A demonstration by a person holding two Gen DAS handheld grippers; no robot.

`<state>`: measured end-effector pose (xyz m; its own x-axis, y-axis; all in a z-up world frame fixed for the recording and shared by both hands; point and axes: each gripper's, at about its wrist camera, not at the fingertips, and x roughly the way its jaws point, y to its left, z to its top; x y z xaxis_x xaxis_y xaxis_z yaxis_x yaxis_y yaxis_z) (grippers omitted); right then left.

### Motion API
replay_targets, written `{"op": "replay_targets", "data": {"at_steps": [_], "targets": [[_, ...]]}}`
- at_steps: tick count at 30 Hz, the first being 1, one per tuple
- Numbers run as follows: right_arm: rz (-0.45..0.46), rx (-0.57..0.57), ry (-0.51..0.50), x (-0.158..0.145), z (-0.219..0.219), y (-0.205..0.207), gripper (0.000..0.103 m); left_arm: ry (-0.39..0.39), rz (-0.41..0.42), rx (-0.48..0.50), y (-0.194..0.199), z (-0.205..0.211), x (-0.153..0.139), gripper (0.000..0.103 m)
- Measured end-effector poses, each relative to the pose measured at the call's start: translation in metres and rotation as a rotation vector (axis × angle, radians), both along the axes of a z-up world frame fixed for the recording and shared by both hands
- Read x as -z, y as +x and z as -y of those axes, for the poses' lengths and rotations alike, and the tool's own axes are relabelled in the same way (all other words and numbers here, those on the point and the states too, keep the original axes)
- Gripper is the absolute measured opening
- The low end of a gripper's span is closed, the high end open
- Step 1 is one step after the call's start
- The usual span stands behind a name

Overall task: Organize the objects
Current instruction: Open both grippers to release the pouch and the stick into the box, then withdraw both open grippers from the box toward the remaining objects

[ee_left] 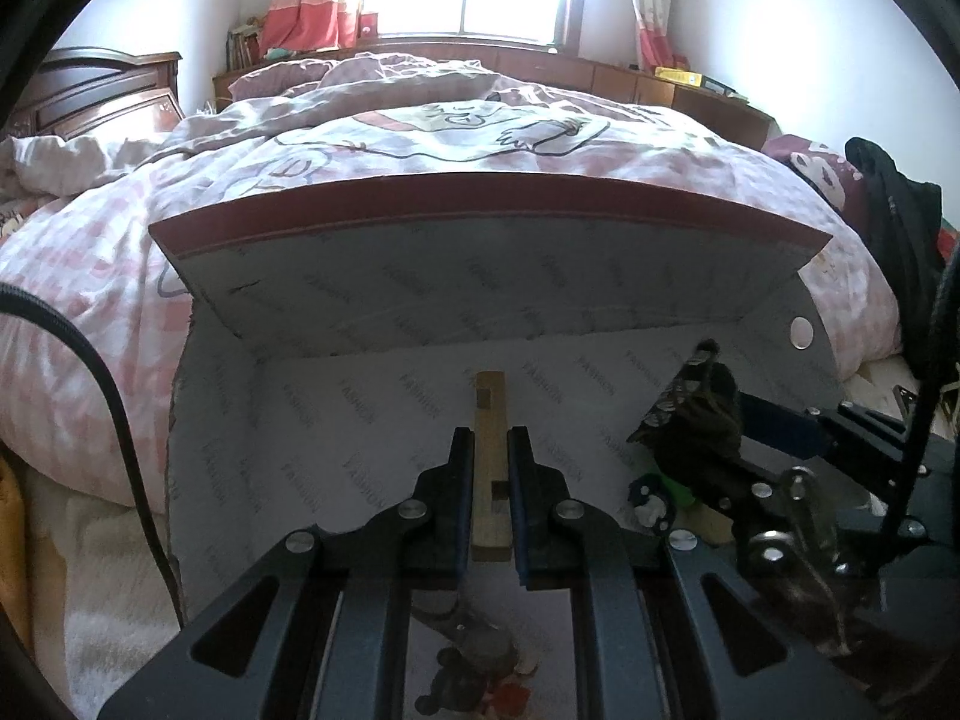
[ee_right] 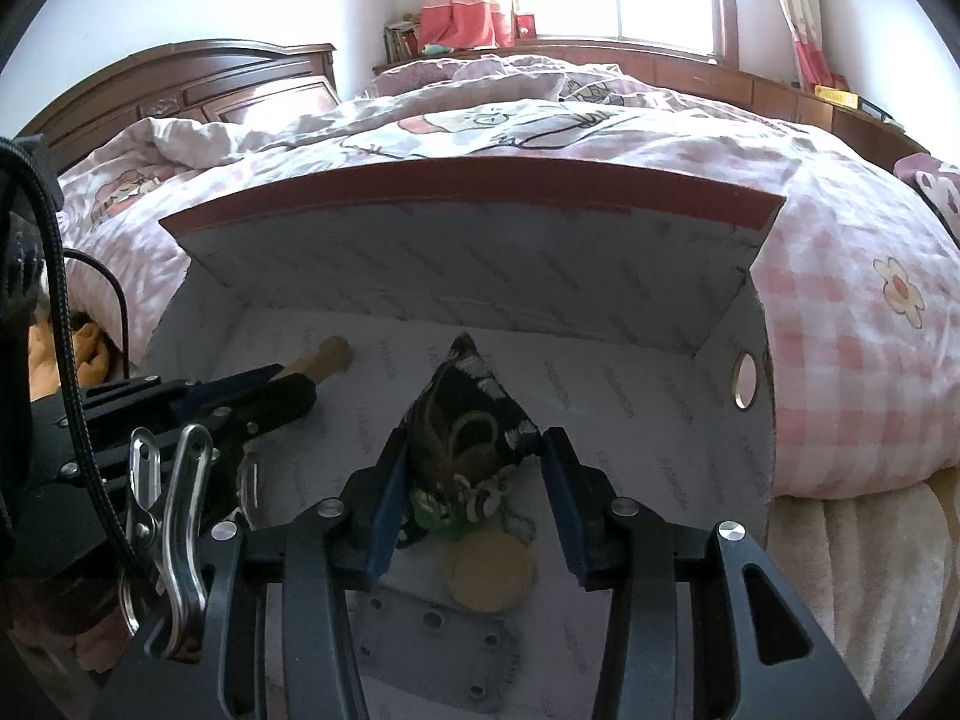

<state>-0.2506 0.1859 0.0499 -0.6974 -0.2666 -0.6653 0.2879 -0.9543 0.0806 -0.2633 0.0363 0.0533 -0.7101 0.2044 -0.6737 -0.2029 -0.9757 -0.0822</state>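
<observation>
The wooden block (ee_left: 489,468), a slim pale piece with notches cut in it, is sitting clamped between the closed jaws of the left gripper (ee_left: 489,480), its far end pointing toward the back wall of the open box (ee_left: 420,276). The box is resting at the near edge of the bed (ee_left: 90,276), its lid standing up behind it, and both grippers are reaching down into it side by side. The right gripper (ee_right: 468,474) is holding a dark patterned pouch (ee_right: 468,414), a peaked fabric thing with pale embroidery, its pads pressing on the two lower corners; the pouch is hanging over the middle of the box floor, toward the right wall with the round hole (ee_right: 744,381). Beneath it, near the front edge of the box, a green toy (ee_right: 441,516), a round tan disc (ee_right: 492,576) and a grey perforated plate (ee_right: 432,642) are already lying.

The step in hand looks like the placing step: both items are being lowered into the box, neither yet released. Whether either is touching the floor I cannot tell. The next move is probably calling for a gentle set-down, the block toward the left side, the pouch clear of the small things below, then the jaws opening and drawing back without snagging the lid
</observation>
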Motion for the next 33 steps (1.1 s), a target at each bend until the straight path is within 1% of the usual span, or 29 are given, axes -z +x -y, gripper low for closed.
{"op": "replay_targets", "data": {"at_steps": [4,9,14,18,19,21,22,23,24,25,26,29,33], "targets": [[0.011,0.007,-0.022,0.002,-0.002,-0.002,0.045,0.001,-0.003,0.0,-0.002,-0.002,0.0,0.01],[0.008,0.019,-0.012,0.004,-0.002,-0.002,0.045,-0.01,-0.011,0.003,-0.002,-0.003,0.0,0.01],[0.011,0.025,-0.028,0.003,-0.005,-0.002,0.045,-0.008,-0.008,0.008,-0.001,-0.003,-0.001,0.01],[0.013,0.012,-0.041,0.003,-0.007,0.002,0.051,-0.032,0.01,0.0,0.001,-0.005,0.0,0.012],[0.01,0.005,-0.037,0.003,-0.006,0.004,0.053,-0.031,0.02,0.001,0.0,-0.005,0.0,0.015],[-0.001,0.007,-0.04,-0.001,-0.006,0.008,0.055,-0.032,0.029,-0.003,0.001,-0.005,0.0,0.019],[-0.005,0.003,-0.048,-0.003,-0.007,0.01,0.057,-0.031,0.035,-0.004,0.001,-0.005,0.0,0.026],[-0.005,0.001,-0.058,-0.005,-0.008,0.013,0.058,-0.029,0.045,-0.004,0.002,-0.005,0.0,0.036],[-0.006,0.002,-0.063,-0.007,-0.009,0.014,0.058,-0.028,0.054,-0.011,0.004,-0.004,0.0,0.04],[-0.005,0.001,-0.069,-0.008,-0.01,0.017,0.059,-0.029,0.061,-0.015,0.005,-0.003,-0.001,0.046],[-0.004,-0.001,-0.075,-0.01,-0.011,0.018,0.06,-0.029,0.068,-0.013,0.007,-0.002,-0.001,0.048],[-0.002,-0.001,-0.085,-0.012,-0.012,0.025,0.061,-0.038,0.079,-0.014,0.013,0.001,-0.003,0.048],[-0.011,0.0,-0.096,-0.019,-0.014,0.035,0.061,-0.061,0.07,-0.008,0.024,0.001,-0.01,0.048]]}}
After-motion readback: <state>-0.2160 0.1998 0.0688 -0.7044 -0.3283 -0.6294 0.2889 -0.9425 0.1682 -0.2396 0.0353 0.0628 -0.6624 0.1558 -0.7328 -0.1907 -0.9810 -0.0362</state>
